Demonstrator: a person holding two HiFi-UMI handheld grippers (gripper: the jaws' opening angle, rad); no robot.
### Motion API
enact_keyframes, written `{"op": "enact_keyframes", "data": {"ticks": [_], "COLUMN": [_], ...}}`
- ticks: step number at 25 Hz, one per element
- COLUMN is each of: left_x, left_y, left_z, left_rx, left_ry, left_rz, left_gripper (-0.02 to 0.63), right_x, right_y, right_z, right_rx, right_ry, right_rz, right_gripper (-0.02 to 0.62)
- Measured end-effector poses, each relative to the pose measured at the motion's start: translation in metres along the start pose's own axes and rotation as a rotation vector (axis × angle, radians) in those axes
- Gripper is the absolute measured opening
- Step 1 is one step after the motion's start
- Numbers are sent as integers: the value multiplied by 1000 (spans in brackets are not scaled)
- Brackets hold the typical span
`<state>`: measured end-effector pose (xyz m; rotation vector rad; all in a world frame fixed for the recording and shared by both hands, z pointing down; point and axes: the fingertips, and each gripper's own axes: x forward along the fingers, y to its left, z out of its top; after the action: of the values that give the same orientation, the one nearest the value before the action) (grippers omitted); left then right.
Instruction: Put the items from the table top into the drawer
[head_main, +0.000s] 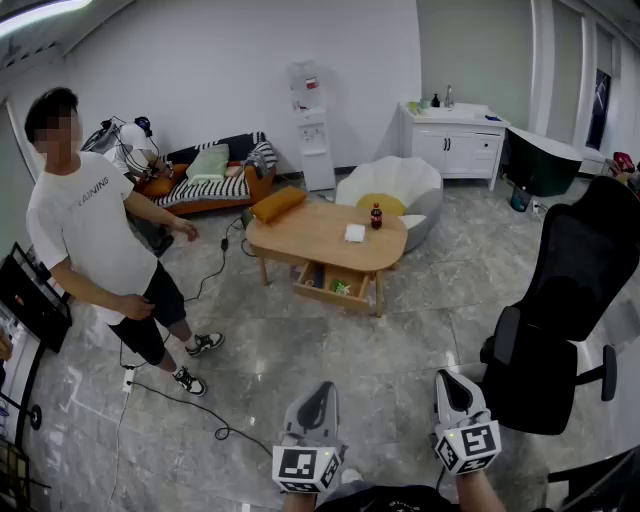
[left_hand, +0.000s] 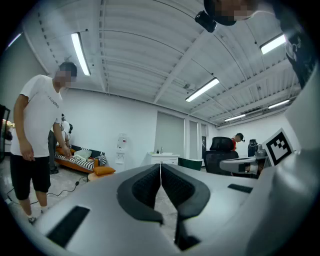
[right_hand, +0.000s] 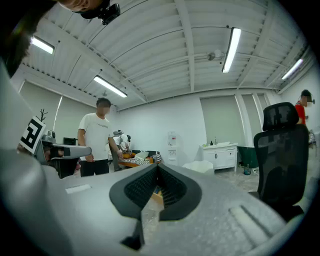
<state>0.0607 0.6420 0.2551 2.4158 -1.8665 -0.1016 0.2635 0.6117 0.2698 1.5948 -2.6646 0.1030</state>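
Note:
A low wooden coffee table stands across the room in the head view. On its top are a small dark bottle and a flat white item. Its drawer hangs open at the front with a few small things inside. Far from the table, at the bottom of the head view, my left gripper and right gripper are held level. The left gripper is shut with its pads together and nothing between them. The right gripper is also shut and empty.
A person in a white T-shirt stands at the left. A black office chair is close on my right. A cable runs over the tiled floor. An orange cushion leans at the table's left end, and a white shell chair stands behind it.

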Motion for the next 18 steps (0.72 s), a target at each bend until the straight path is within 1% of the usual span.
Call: {"op": "enact_keyframes", "data": {"ticks": [10, 18], "left_x": [7, 13], "left_y": [6, 19], "left_z": [-9, -9], "left_rx": [-8, -17], "left_ry": [6, 4], "left_rz": [-6, -22], "left_gripper": [11, 11], "right_x": [10, 19], "right_y": [-1, 7], "right_z": [-1, 3], "right_rx": [-10, -2], "right_ry": [3, -26], "right_rz": [1, -3], "right_gripper": [0, 2]}}
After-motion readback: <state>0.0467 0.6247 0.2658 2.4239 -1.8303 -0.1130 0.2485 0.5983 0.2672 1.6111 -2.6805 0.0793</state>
